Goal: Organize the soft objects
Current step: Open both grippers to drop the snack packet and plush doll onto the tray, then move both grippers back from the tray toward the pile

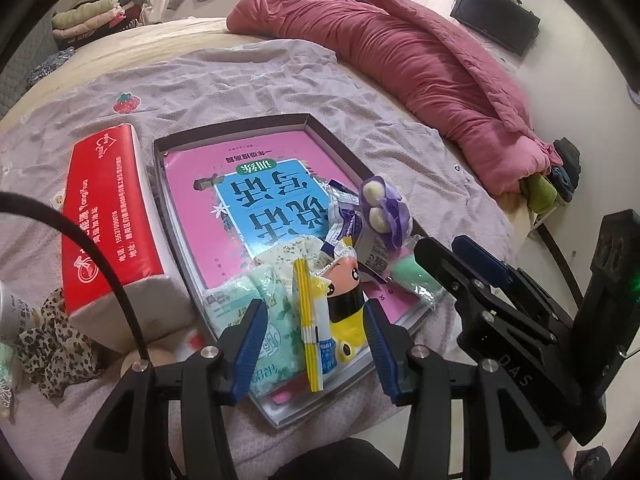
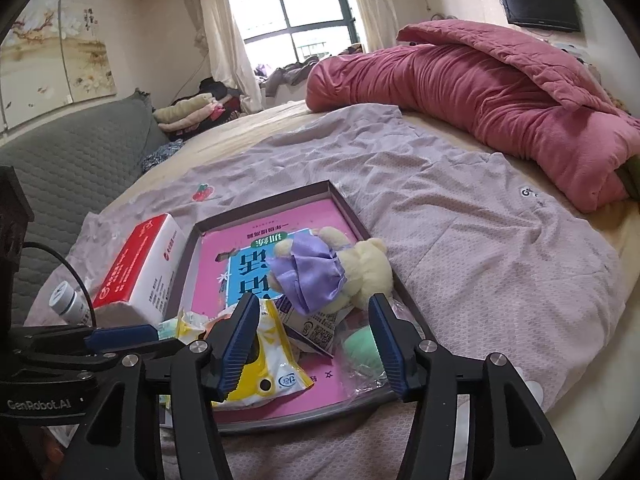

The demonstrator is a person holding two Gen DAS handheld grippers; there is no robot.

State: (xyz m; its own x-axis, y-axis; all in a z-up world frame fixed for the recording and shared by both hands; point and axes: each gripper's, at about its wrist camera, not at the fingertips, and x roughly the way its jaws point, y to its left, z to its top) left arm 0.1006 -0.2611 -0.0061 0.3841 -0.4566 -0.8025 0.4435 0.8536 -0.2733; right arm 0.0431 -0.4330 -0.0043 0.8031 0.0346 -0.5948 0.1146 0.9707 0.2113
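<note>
A shallow grey box lid (image 1: 240, 128) (image 2: 276, 196) lies on the bed with a pink book (image 1: 256, 184) (image 2: 240, 256) inside. On the book's near end lie soft items: a plush bear in a purple dress (image 1: 386, 208) (image 2: 332, 268), a yellow snack pouch (image 1: 346, 304) (image 2: 272, 364), a green tissue pack (image 1: 272, 320), a mint green bagged item (image 1: 412, 276) (image 2: 362, 346). My left gripper (image 1: 312, 340) is open, its fingers either side of the yellow pouch. My right gripper (image 2: 316, 344) is open just before the bear and mint item; it also shows in the left wrist view (image 1: 460, 256).
A red tissue pack (image 1: 112, 220) (image 2: 140, 268) lies left of the lid. A leopard-print scrunchie (image 1: 56, 340) and a white bottle (image 2: 70, 304) sit at the near left. A pink quilt (image 1: 420, 68) (image 2: 500, 108) lies across the far bed. Grey headboard (image 2: 72, 176) at left.
</note>
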